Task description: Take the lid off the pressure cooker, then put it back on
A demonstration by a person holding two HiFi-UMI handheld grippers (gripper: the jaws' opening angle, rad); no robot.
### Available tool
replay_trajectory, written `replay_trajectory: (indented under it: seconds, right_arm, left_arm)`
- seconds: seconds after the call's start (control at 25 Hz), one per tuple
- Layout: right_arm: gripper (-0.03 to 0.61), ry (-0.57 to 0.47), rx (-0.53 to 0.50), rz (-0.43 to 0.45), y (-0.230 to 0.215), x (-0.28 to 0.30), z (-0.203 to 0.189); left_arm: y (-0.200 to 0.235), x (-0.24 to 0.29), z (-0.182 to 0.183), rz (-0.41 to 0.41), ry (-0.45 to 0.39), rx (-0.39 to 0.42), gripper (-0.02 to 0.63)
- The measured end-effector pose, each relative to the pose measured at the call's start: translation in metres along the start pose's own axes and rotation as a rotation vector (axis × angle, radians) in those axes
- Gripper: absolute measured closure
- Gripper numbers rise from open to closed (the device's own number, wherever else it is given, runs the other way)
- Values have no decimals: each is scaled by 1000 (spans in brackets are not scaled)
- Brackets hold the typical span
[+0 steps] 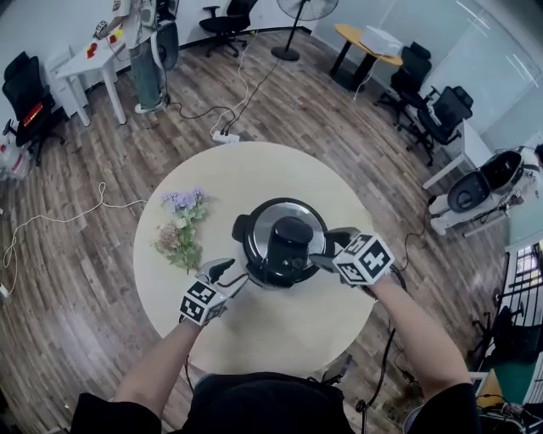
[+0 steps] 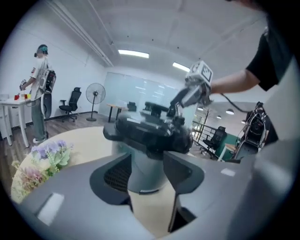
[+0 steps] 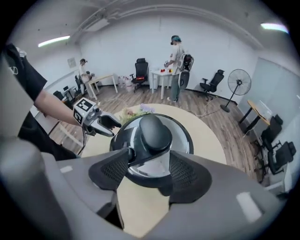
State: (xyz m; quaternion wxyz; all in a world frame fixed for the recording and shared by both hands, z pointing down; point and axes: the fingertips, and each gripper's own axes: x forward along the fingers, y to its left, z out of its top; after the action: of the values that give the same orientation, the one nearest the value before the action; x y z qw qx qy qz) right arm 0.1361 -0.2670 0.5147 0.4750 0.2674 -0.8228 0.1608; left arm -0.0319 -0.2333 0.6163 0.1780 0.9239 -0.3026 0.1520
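The pressure cooker (image 1: pixel 248 254) stands in the middle of a round table (image 1: pixel 280 339). Its shiny lid (image 1: pixel 280 214) with a bulky black handle (image 1: pixel 289 242) is on top; whether it is lifted clear I cannot tell. My right gripper (image 1: pixel 325 247) comes in from the right and is shut on that handle (image 3: pixel 154 133), with a pad on either side. My left gripper (image 1: pixel 227 273) hangs at the cooker's near-left side, jaws partly apart and holding nothing. In the left gripper view the grey cooker body (image 2: pixel 143 164) shows just beyond the jaws, under the black lid (image 2: pixel 145 131).
A bunch of flowers (image 1: pixel 180 225) lies on the table left of the cooker. Cables (image 1: pixel 51 222) trail over the wooden floor. A person (image 1: pixel 144 51) stands at a white table far back left. Office chairs (image 1: pixel 437 114) and a fan (image 1: pixel 299 17) stand around the room.
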Motion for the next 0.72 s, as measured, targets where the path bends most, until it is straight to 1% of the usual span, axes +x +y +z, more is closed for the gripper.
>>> replay_trajectory:
  seconds: [0.08, 0.12, 0.16, 0.24, 0.28, 0.36, 0.44, 0.52, 0.6, 0.72]
  right_arm:
    - [304, -84, 24, -42, 16, -8, -17]
    - [315, -127, 36, -74, 23, -11, -24]
    - [327, -177, 57, -110, 30, -16, -30]
    - [402, -302, 131, -175, 38, -27, -34]
    - [411, -370, 175, -204, 40, -33, -33]
    - [430, -509, 261, -263, 44, -47, -30]
    - [474, -628, 314, -340, 46, -65, -28]
    - [511, -706, 326, -432, 47, -79, -27]
    - [542, -766, 314, -501, 49, -89, -25]
    - [555, -832, 303, -543, 52, -99, -22]
  left_arm:
    - [-6, -19, 27, 20, -94, 16, 431]
    - [-9, -28, 40, 37, -132, 34, 450]
    - [-13, -36, 52, 58, -165, 54, 482]
    - [-19, -51, 78, 92, -231, 87, 583]
    - [-23, -57, 90, 99, -265, 98, 612]
    - [-31, -68, 114, 113, -320, 119, 612]
    - [-41, -76, 136, 132, -363, 148, 612]
    - [-50, -80, 154, 153, -399, 181, 612]
    - [-56, -82, 168, 169, -426, 206, 612]
    - [-61, -82, 182, 184, -448, 220, 612]
